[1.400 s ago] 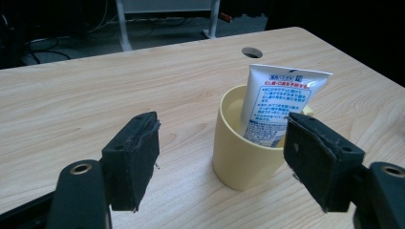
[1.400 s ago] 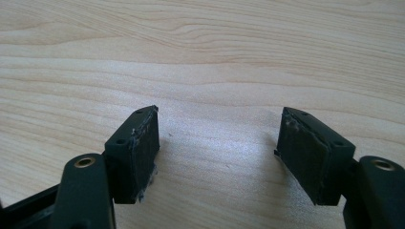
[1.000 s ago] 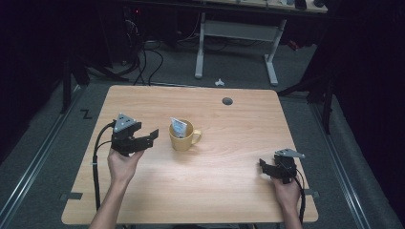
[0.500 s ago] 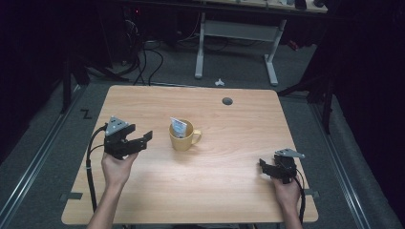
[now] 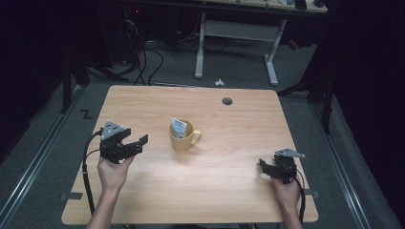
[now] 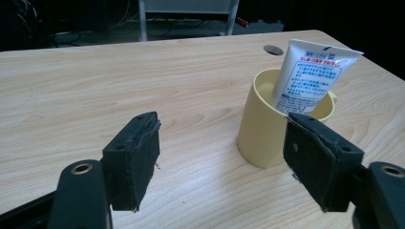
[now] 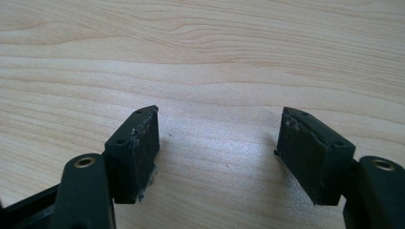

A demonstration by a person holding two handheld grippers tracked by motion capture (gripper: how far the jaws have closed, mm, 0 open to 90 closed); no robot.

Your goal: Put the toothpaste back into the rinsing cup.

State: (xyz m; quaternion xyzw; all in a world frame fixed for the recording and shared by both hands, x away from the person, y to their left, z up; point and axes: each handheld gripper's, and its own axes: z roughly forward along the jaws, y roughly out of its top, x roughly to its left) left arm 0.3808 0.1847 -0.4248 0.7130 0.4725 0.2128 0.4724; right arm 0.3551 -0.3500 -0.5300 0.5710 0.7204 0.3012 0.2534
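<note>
Left tongs (image 5: pixel 138 142) are held above the tabletop (image 5: pixel 229 195) in the person's left hand (image 5: pixel 112 171), jaws standing well apart with nothing between them. In the left gripper view the left tongs (image 6: pixel 222 157) point toward a yellow mug (image 6: pixel 267 129); the mug stands upright ahead of the jaws and partly behind the jaw seen at the right of that view, apart from both pads. A white tube with blue and red print (image 6: pixel 313 76) stands in the mug, leaning against its rim with the flat crimped end uppermost. In the high view the mug (image 5: pixel 182 138) sits just beyond the left tongs' tips, handle turned away from them, the tube (image 5: pixel 178 127) rising from it.

Right tongs (image 5: pixel 265 167) are held low over the tabletop in the right hand (image 5: pixel 286 191), well apart from the mug. In the right gripper view the right tongs (image 7: pixel 217 143) have the jaws spread wide, bare wood grain between the pads; whether they touch the surface cannot be told.

A round cable port (image 5: pixel 227 101) lies in the tabletop well beyond both tongs.
</note>
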